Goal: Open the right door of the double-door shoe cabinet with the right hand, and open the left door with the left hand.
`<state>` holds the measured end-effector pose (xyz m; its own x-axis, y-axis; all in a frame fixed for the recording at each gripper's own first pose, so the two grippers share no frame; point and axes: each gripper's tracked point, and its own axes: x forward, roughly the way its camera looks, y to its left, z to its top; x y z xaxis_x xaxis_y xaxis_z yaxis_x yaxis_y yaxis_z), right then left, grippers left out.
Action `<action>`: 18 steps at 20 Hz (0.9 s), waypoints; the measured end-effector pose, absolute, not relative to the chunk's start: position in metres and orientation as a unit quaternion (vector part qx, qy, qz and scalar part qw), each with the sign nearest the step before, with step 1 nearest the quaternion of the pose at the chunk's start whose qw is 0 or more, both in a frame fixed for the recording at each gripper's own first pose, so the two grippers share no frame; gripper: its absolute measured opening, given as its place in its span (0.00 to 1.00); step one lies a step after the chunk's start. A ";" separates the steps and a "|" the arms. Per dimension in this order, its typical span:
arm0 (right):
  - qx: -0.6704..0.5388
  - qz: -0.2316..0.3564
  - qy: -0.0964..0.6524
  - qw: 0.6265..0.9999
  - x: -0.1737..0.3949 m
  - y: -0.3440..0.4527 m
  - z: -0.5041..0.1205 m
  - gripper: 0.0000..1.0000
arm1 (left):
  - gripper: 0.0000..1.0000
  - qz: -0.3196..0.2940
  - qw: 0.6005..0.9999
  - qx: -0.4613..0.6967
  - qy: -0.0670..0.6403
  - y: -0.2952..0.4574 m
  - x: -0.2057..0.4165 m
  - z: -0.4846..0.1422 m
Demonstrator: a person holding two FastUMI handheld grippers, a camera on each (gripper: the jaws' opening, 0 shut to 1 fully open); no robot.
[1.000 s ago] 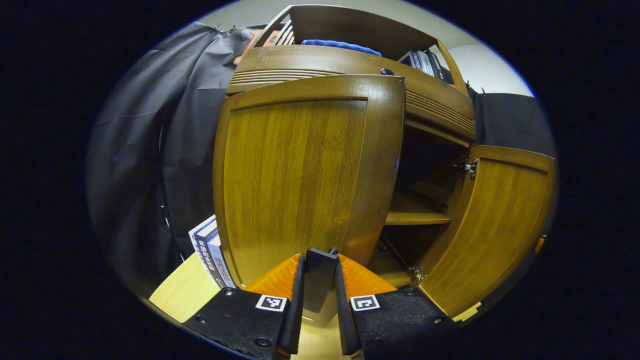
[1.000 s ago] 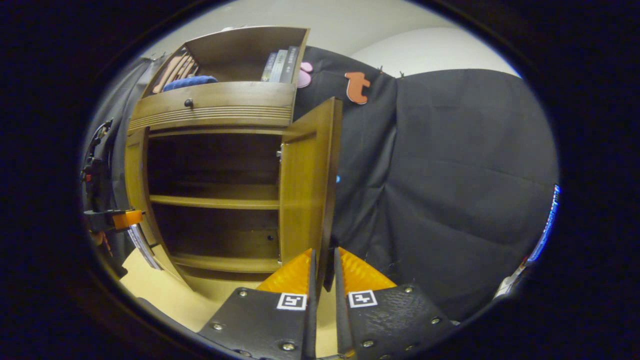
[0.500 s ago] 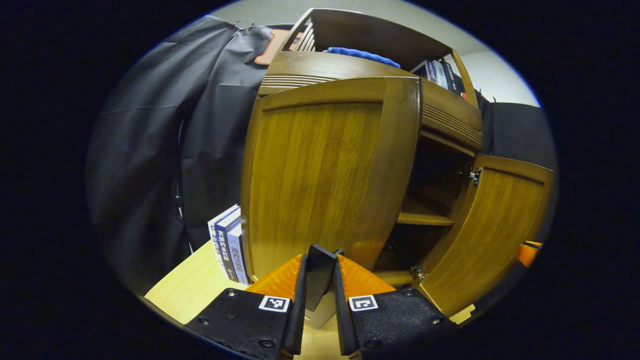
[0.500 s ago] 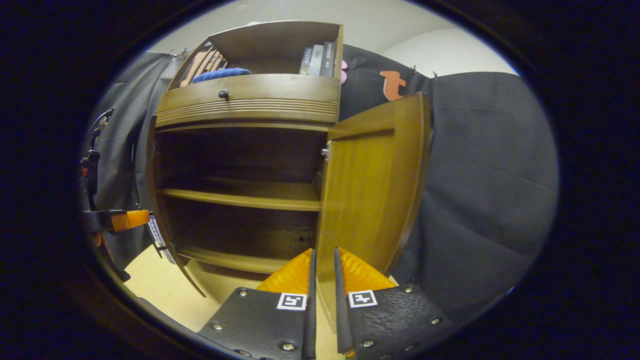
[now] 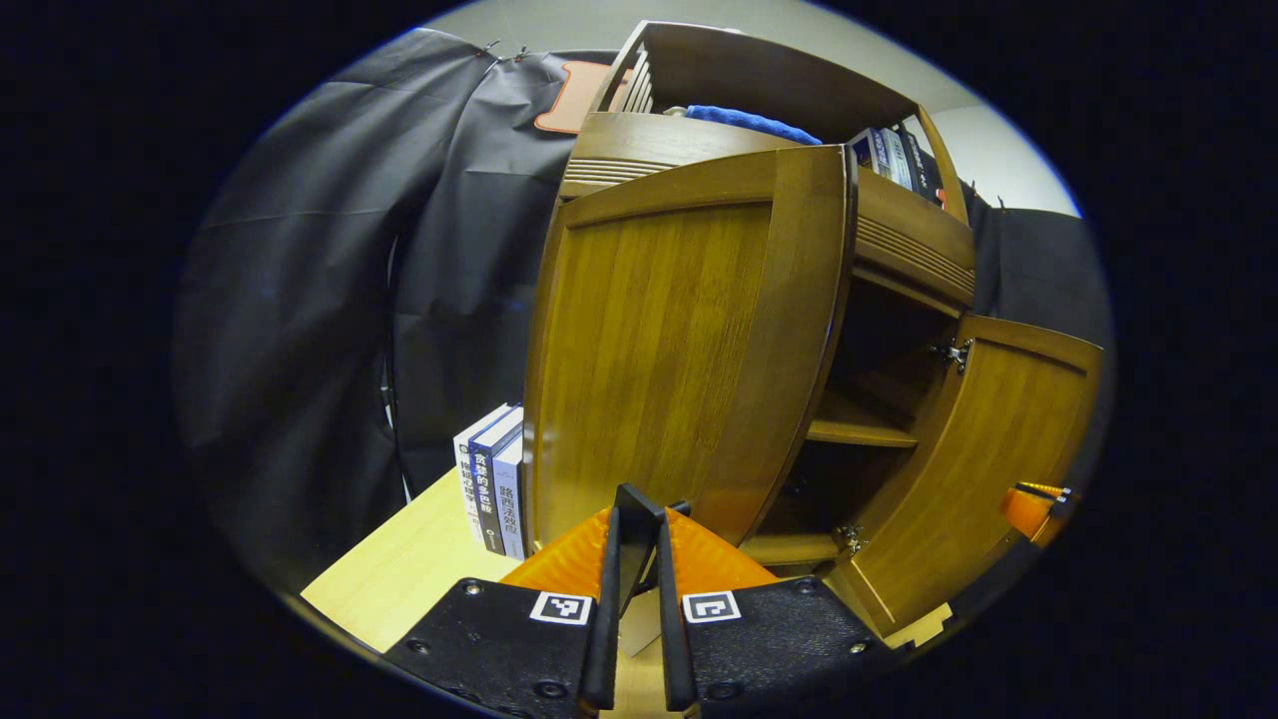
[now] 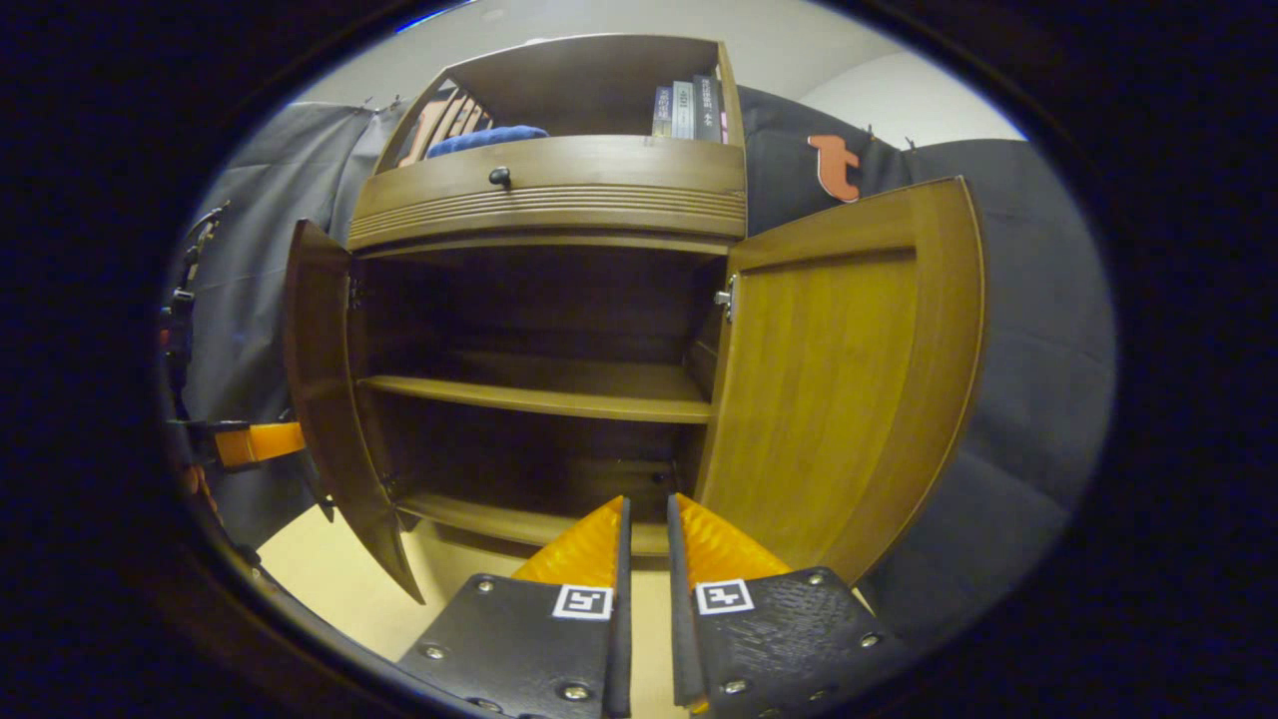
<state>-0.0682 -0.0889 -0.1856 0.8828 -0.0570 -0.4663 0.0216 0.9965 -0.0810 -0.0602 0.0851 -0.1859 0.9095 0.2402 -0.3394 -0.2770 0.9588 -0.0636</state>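
I am clamping my left claw (image 5: 637,559) on the left door (image 5: 679,340) edge, while my right claw (image 6: 644,559), nearly closed and empty, is facing the wide-open right door (image 6: 839,379).

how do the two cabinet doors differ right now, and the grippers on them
The left door has the left gripper shut on its edge; the right door stands free, the right gripper closed on nothing beside it. Both doors are swung wide open, baring the shelf.
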 end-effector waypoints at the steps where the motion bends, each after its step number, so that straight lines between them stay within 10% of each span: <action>1: -0.033 -0.017 0.242 0.969 -0.068 -0.086 -0.188 0.16 | 0.19 0.134 0.975 -0.058 0.167 0.088 -0.063 -0.185; 18: -0.020 0.026 0.252 0.967 -0.064 -0.059 -0.200 0.16 | 0.19 0.187 0.967 -0.059 0.164 0.129 -0.100 -0.173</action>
